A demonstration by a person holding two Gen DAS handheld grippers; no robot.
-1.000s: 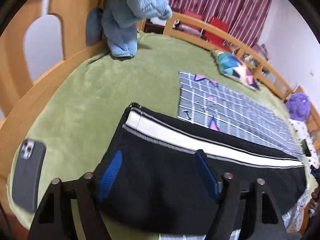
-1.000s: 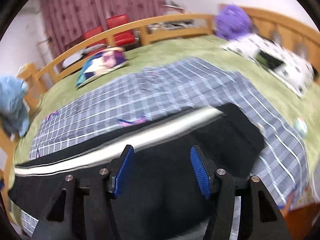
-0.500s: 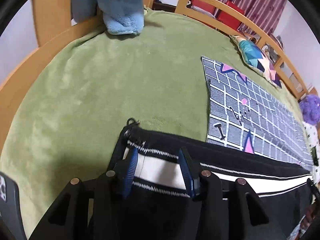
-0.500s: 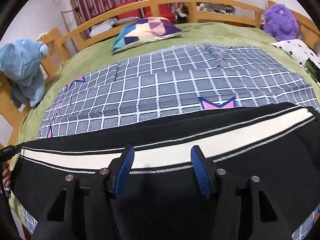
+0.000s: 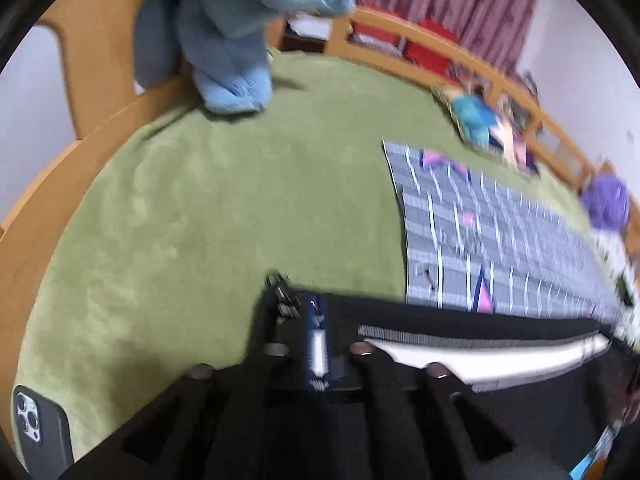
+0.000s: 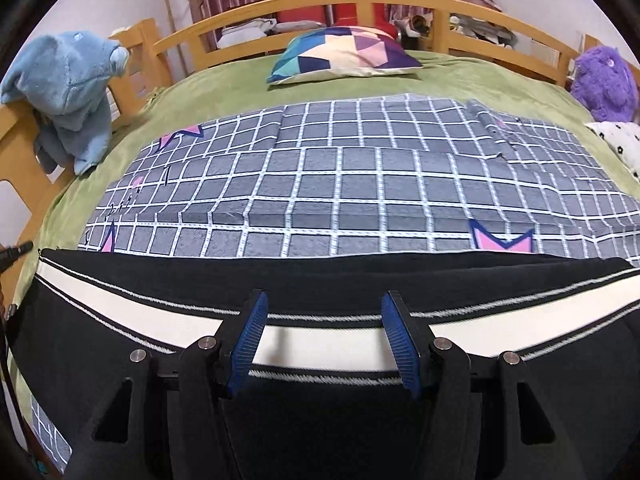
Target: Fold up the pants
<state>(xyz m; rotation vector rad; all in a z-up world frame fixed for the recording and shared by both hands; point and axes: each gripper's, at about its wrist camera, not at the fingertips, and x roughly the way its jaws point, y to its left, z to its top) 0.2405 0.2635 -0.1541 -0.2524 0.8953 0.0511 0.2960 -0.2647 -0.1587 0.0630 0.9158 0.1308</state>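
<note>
Black pants (image 6: 132, 320) with a broad white side stripe lie stretched across the near edge of the bed. In the left wrist view my left gripper (image 5: 318, 312) sits at the left end of the pants (image 5: 500, 360). Its jaws are closing and stand almost together, with the fabric's end pinched between the blue pads. In the right wrist view my right gripper (image 6: 325, 300) hovers over the middle of the leg. It is open, and the white stripe shows between its blue pads without being pressed. The left gripper's tip (image 6: 16, 252) peeks in at the far left.
A grey checked blanket (image 6: 360, 184) lies beyond the pants on the green bedcover (image 5: 200, 220). A phone (image 5: 40, 428) rests near the left edge. A blue plush (image 6: 72, 92), a patterned pillow (image 6: 344, 52), a purple plush (image 6: 604, 80) and the wooden rail (image 6: 280, 8) line the bed's sides.
My left gripper slid to the end of the pants and its jaws closed onto the fabric. My right gripper moved along the leg and stayed open over the white stripe.
</note>
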